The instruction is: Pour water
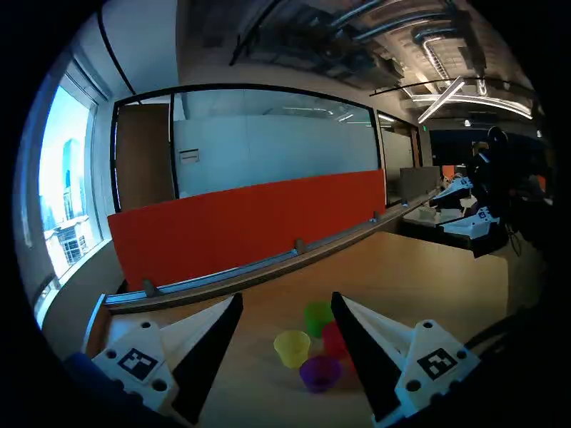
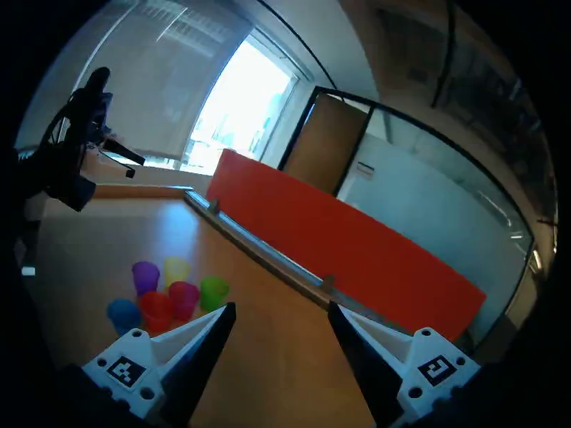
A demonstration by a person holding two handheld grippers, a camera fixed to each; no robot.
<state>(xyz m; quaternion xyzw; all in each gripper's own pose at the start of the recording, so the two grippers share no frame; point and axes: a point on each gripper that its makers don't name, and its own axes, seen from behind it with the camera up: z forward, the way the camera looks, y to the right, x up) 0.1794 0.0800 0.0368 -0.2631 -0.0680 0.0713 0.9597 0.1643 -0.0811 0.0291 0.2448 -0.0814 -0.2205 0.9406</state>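
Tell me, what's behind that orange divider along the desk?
Behind the orange divider stands a glass wall, with a brown wooden door at one end. The divider covers their lower parts and whatever sits low behind it.

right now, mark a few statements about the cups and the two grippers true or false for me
1. The left gripper and the right gripper are both open and hold nothing. True.
2. The green cup lies on its side. False: it stands upright.
3. The purple cup stands right beside the yellow cup. True.
4. The partition along the wooden table is blue. False: it is orange.
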